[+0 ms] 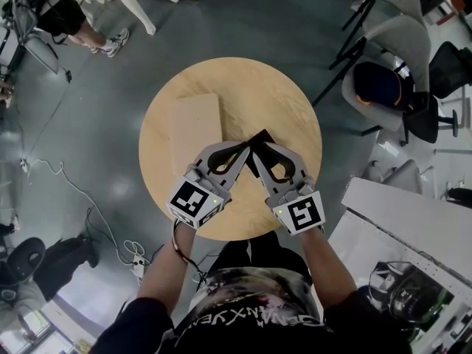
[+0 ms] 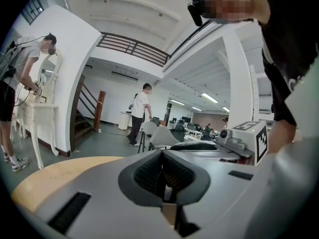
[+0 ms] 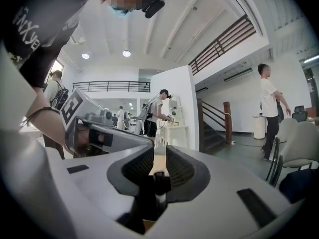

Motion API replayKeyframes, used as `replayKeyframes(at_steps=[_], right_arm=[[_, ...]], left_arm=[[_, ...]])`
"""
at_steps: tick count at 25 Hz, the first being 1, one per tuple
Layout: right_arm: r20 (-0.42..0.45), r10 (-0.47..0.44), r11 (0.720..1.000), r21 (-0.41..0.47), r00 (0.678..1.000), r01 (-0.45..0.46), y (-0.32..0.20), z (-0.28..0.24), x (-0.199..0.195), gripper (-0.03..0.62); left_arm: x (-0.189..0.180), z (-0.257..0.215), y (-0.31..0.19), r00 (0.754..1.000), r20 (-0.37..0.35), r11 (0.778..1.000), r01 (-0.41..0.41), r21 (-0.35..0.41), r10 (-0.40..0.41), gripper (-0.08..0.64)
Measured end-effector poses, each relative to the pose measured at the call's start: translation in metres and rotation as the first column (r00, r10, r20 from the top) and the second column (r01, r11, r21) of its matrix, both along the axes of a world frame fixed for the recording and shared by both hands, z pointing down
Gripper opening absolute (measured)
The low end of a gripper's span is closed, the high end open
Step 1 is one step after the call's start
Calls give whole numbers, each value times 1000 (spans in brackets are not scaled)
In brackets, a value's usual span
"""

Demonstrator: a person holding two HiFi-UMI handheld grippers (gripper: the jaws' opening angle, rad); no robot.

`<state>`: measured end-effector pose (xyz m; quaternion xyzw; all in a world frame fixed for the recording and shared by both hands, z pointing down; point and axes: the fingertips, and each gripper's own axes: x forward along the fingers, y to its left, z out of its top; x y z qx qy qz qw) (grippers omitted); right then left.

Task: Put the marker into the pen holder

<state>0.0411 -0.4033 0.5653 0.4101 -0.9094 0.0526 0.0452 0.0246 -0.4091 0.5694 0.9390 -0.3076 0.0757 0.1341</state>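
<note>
Over the round wooden table (image 1: pixel 295 116) my two grippers meet tip to tip in the head view, the left gripper (image 1: pixel 243 150) coming from the lower left and the right gripper (image 1: pixel 259 140) from the lower right. In the left gripper view the left gripper (image 2: pixel 162 159) has its ribbed pads pressed together with nothing between them. The right gripper (image 3: pixel 159 156) is shut on a slim marker (image 3: pixel 159 180) with a black end and a white body, lying deep between its jaws. I cannot make out a pen holder for certain.
A pale wooden block (image 1: pixel 195 130) lies on the table's left half, just left of the grippers. Chairs (image 1: pixel 398 65) stand to the right, a white bench (image 1: pixel 398 220) at the lower right, and cables (image 1: pixel 74 190) run over the floor on the left. People stand in the background.
</note>
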Motion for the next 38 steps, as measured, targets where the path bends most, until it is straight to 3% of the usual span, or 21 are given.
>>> replayKeyframes(at_steps=[11,22,31,35,38], right_arm=[[-6,0,1000,16,1000,0,3,-10,2,84],[-56,-5,993,121,998,12,29,-69,0,84],[-95,12,988,155,995,3,108,-134,-9,84],[-144,4,996,84,990,8,162,-145,-14,75],[-142,11,996,86,990,1,199,-161,-20,60]], left_arm=[[1,-9,4,1000,1,1000,0,13,0,20],[-19,-58,31,999,0,997,35,69,-35,20],[-44,-117,106,999,3,991,40,126,-40,20],[-57,-137,149,999,10,989,35,147,-37,20],[-64,-151,184,1000,13,987,18,160,-21,20]])
